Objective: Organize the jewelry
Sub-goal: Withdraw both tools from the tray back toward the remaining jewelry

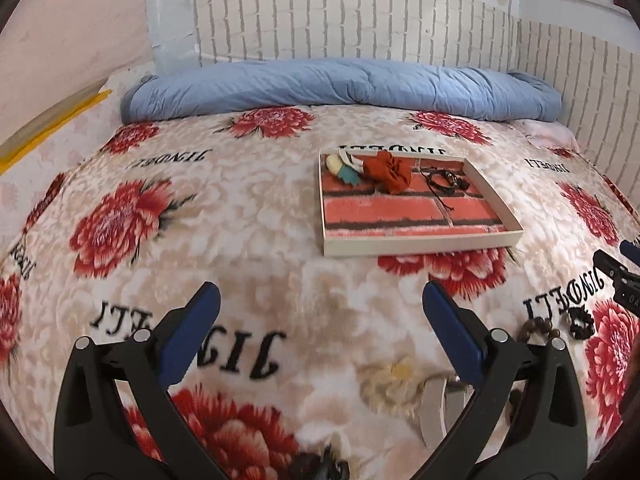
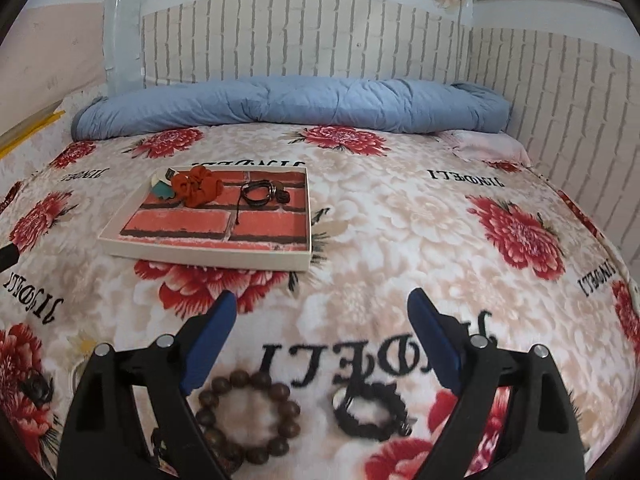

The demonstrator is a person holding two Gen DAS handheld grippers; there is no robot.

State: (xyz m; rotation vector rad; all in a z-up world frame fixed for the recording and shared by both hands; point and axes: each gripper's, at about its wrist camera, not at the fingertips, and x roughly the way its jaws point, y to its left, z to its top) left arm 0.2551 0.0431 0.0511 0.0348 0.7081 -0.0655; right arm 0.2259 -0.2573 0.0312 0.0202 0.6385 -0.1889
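A: Where was the jewelry found?

B: A shallow cream cardboard tray lined with a red brick print (image 2: pixel 208 258) was seen lying on the bed, on a plush cream blanket printed with red flowers and black lettering (image 2: pixel 400 220). At the tray's far end a rust-orange fabric scrunchie (image 2: pixel 199 185) was laid beside a small cream and teal piece (image 2: pixel 163 186) at the far left corner, which could not be made out clearly. A black cord bracelet with dark beads (image 2: pixel 260 193) was placed just right of the scrunchie, also inside the tray.

A: And outside the tray?

B: On the blanket, near the cameras, a bracelet of round brown wooden beads (image 2: pixel 250 416) was seen lying flat, with a black braided bracelet (image 2: pixel 370 416) just to its right, the two apart.

A: How were the tools held?

B: The right hand-held gripper (image 2: pixel 322 312) was held above those two bracelets with its blue-padded fingers (image 2: pixel 210 340) spread wide, nothing being clamped. The left hand-held gripper (image 1: pixel 320 304) was likewise held apart and empty over bare blanket, to the near left of the tray.

A: What was noted behind?

B: A rolled blue quilt (image 1: pixel 340 86) was laid across the far side of the bed, against a wall papered in white brick (image 1: pixel 352 16).
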